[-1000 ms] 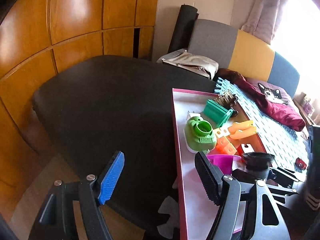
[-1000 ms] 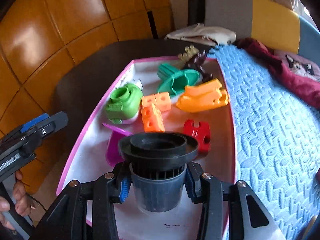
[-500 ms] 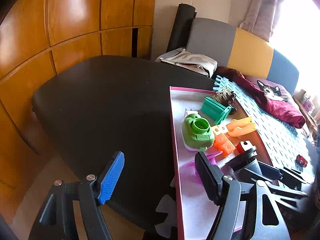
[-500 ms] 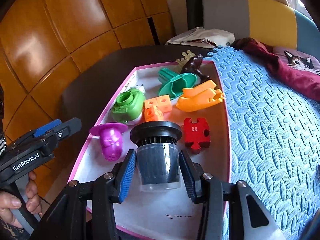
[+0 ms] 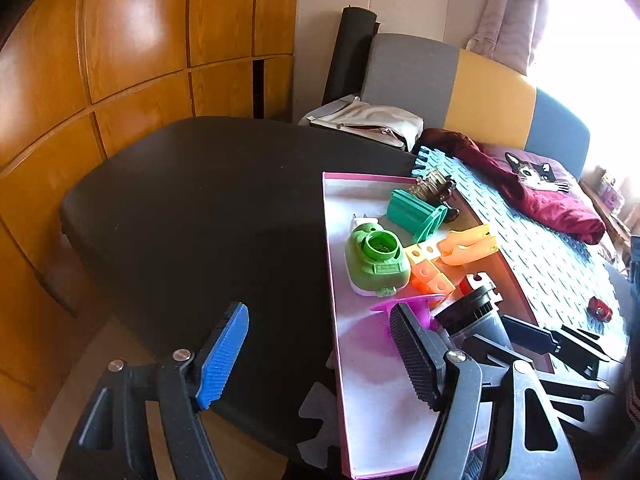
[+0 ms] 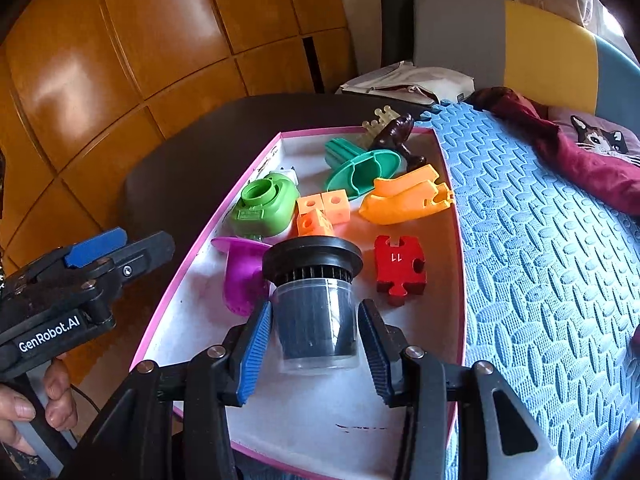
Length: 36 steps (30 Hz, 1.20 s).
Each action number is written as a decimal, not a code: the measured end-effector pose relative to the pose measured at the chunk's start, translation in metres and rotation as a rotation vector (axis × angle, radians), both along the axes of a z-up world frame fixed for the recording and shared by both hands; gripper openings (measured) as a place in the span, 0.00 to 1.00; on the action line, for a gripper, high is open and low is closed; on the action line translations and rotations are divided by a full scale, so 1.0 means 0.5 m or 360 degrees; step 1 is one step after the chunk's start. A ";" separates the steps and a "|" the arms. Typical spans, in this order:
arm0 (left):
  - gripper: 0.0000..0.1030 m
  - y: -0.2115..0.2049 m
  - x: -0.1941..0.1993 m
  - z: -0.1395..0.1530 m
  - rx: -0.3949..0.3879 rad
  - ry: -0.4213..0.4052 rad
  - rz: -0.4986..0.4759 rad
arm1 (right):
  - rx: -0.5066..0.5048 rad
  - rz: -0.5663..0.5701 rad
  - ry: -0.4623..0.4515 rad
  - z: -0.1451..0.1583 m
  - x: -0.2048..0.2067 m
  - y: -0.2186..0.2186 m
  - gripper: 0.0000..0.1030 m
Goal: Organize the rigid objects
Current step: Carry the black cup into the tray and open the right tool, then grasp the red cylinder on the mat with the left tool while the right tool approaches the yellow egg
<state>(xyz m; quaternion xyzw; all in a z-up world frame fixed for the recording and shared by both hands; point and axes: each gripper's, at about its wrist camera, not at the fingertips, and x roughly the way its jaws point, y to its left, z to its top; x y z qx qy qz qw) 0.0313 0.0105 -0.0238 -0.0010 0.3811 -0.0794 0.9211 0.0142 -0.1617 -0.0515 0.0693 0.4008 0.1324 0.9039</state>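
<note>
My right gripper (image 6: pixel 316 344) is shut on a black ribbed filter cup (image 6: pixel 312 304) with a clear base. Its blue pads (image 6: pixel 256 344) press on both sides of the cup, low over the near half of the pink-rimmed tray (image 6: pixel 320 420). The tilted cup (image 5: pixel 472 312) also shows in the left wrist view. My left gripper (image 5: pixel 320 360) is open with nothing between its fingers, hanging over the tray's left rim and the black table (image 5: pixel 200 208). In the tray lie a purple piece (image 6: pixel 240 276), a green round piece (image 6: pixel 264 208), orange cubes (image 6: pixel 324 212) and a red puzzle piece (image 6: pixel 400 268).
Farther back in the tray are an orange piece (image 6: pixel 404 200), a teal piece (image 6: pixel 360 168) and a brown figure (image 6: pixel 394 134). A blue foam mat (image 6: pixel 540 260) borders the tray on the right, with a maroon cloth (image 6: pixel 580 160) on it. Wooden panels (image 5: pixel 120 60) stand behind the table.
The black cup has gone from upright and close to the camera to tilted, lower and farther out between the right pads. The purple piece now shows beside it. The left gripper has stayed put.
</note>
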 end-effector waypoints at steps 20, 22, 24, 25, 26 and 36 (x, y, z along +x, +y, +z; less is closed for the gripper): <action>0.72 -0.023 -0.014 0.010 0.0029 -0.0021 -0.0068 | 0.0027 -0.0142 -0.0110 0.041 -0.038 -0.059 0.44; 0.72 -0.026 -0.015 0.013 0.0033 -0.0029 -0.0078 | 0.0032 -0.0164 -0.0118 0.044 -0.042 -0.069 0.44; 0.72 -0.031 -0.015 0.015 0.0036 -0.0030 -0.0087 | 0.0041 -0.0188 -0.0126 0.048 -0.047 -0.082 0.44; 0.72 -0.033 -0.015 0.015 0.0037 -0.0030 -0.0091 | 0.0043 -0.0200 -0.0129 0.049 -0.049 -0.087 0.44; 0.72 -0.036 -0.014 0.016 0.0039 -0.0031 -0.0095 | 0.0044 -0.0212 -0.0132 0.051 -0.051 -0.093 0.44; 0.72 -0.062 -0.015 0.023 0.0046 -0.0041 -0.0143 | 0.0037 -0.0369 -0.0135 0.061 -0.080 -0.184 0.44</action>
